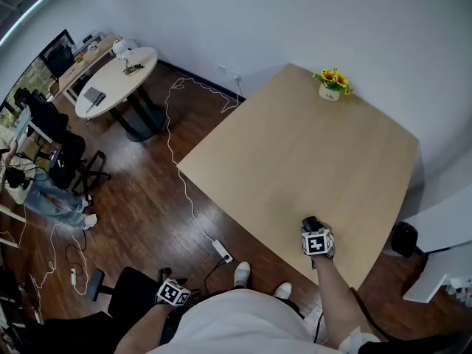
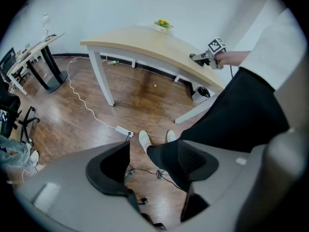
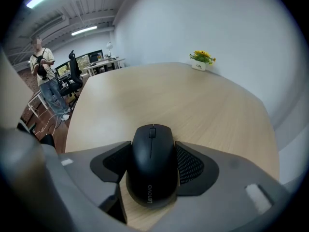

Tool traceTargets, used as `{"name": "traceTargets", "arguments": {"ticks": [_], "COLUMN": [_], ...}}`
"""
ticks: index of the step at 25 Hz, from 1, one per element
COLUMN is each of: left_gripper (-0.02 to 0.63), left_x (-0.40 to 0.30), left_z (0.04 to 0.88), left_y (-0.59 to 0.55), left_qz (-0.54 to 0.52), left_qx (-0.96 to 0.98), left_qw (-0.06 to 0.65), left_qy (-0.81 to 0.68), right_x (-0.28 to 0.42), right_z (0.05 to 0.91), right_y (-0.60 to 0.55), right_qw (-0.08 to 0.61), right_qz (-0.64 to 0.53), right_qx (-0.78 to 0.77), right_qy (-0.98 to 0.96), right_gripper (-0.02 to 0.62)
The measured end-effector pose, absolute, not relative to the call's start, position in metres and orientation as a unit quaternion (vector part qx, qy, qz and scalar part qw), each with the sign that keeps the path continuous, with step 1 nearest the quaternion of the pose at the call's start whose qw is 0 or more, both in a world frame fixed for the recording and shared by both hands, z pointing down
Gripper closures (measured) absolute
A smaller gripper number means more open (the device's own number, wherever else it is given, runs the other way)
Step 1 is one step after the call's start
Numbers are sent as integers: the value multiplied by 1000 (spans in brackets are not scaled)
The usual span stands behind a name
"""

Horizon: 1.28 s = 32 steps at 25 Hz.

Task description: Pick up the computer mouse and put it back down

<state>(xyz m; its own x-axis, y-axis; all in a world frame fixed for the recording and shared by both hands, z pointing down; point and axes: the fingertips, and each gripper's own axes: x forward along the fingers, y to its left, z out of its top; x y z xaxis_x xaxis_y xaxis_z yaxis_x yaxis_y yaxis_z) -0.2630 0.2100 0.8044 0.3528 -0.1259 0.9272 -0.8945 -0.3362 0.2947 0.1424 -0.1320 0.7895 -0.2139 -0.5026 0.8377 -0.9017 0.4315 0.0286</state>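
Note:
A black computer mouse [image 3: 152,163] sits between the pads of my right gripper [image 3: 152,153], which is shut on its sides. In the head view the mouse [image 1: 311,223] and the right gripper [image 1: 313,233] are low over the light wooden table [image 1: 295,146], near its front edge. Whether the mouse touches the top I cannot tell. My left gripper [image 2: 153,158] stands open with nothing between its fingers. It hangs off the table over the wooden floor, beside the person's leg. In the head view the left gripper [image 1: 173,293] shows at the bottom left.
A small pot of yellow flowers [image 1: 332,85] stands at the table's far corner. A white power strip [image 1: 222,251] and its cable lie on the floor by the table. A round white table [image 1: 118,76] and black office chairs stand at the left. A person [image 3: 41,62] stands far off.

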Motion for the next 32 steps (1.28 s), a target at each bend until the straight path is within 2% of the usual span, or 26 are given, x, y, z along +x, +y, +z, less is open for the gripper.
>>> {"name": "traceTargets", "arguments": {"ticks": [7,8,9,15,20,32], "left_gripper": [308,308,308,308,308,308], "left_x": [-262,-261,-260,-248,-224,-181], "left_z": [805,804,803,811,824,828], "left_y": [207,202,198,181,162,112], "left_qz": [429,428,427,428,428,465], "left_qx": [696,698,700,710,727,759], "left_qw": [445,443,441,435,430,382], "left_qy": [-365,-365,-364,-351,-323,-248], "right_x": [136,133,131,137,152,189], "right_z": [796,794,792,744,677,525], "right_y": [-127,-126,-126,-124,-74,32], "right_qw": [383,379,374,342,328,223], "right_qz": [288,290,292,251,227,215], "right_qx": [453,447,446,476,473,520], "right_qy": [-752,-756,-759,-771,-785,-796], "right_gripper": [290,213,192,181,161,127]}}
